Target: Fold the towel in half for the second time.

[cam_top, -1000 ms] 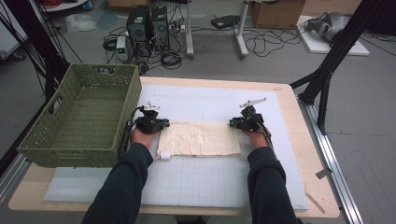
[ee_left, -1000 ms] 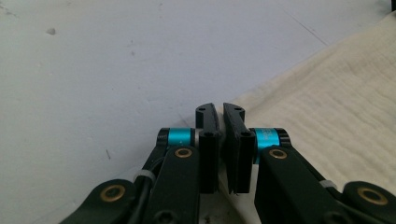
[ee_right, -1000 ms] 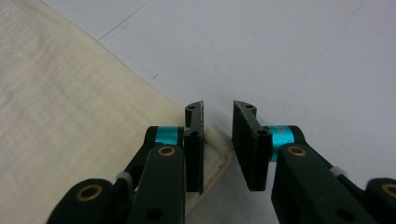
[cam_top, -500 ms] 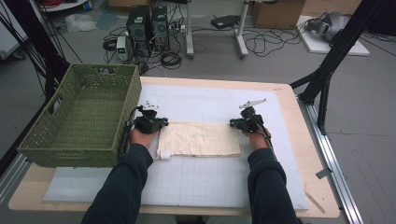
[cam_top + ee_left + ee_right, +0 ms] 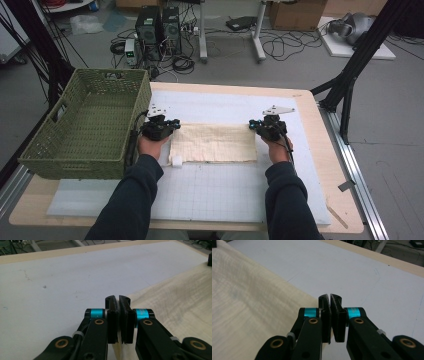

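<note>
Two claws pinched the far corners of a cloth beside a green basket

A cream cloth (image 5: 215,143) lay flat in the middle of a white mat (image 5: 220,195) that covered most of the wooden counter (image 5: 320,150). Seen from above, the cloth was a wide rectangle with a small white tag at its near left corner.

The left claw (image 5: 172,125) sat at the cloth's far left corner, and the right claw (image 5: 254,125) at its far right corner. In the left gripper view the left claw (image 5: 118,300) had its jaws pressed together, with the cloth (image 5: 175,302) running up to them from the right and its edge passing between the pads. In the right gripper view the right claw (image 5: 329,298) was likewise drawn together at the cloth's (image 5: 249,297) corner, the fabric spreading away to the left. The right jaws had just been closing, with the cloth's corner between them. Whether either corner was lifted off the mat could not be told.

A green woven basket (image 5: 60,145) stood on the left end of the counter, just beside the left hand (image 5: 152,146). Its inside showed bare wicker floor and walls, with a handle slot in the left wall. The cloth lay wholly outside it, on the mat to its right.
</note>
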`<state>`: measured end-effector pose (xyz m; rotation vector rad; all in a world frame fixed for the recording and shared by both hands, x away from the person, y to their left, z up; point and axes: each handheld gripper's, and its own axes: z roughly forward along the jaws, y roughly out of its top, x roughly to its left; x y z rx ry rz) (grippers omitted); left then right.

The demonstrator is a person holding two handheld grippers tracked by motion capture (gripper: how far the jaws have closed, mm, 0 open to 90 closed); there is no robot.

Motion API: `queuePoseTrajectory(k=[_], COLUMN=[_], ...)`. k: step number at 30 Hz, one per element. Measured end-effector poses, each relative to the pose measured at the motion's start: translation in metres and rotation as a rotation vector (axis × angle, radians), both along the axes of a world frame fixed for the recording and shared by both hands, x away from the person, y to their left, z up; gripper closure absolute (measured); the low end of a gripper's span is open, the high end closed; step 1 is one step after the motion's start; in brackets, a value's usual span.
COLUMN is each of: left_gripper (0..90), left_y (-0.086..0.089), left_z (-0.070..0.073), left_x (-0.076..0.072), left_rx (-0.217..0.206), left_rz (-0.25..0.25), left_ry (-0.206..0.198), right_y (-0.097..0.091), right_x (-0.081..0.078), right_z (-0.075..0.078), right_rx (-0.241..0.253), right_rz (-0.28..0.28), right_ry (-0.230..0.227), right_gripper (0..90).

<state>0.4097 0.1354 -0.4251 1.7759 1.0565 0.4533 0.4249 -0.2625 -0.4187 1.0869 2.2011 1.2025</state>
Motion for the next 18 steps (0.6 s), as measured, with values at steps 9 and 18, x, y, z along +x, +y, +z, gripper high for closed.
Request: queuePoseTrajectory(k=[9,18], left_gripper=[85.5,85.5], left_y=[-0.001,0.001], left_z=[0.001,0.008], left_x=[-0.019,-0.041], left_rx=[0.013,0.005], left_rz=[-0.047,-0.076], left_ry=[-0.03,-0.054], right_y=[-0.007,-0.002], right_x=[-0.019,-0.038], right_z=[0.002,0.012], right_rx=[0.022,-0.002], right_rz=[0.055,0.106], right_ry=[-0.032,-0.064], right_gripper=[87.7,87.7])
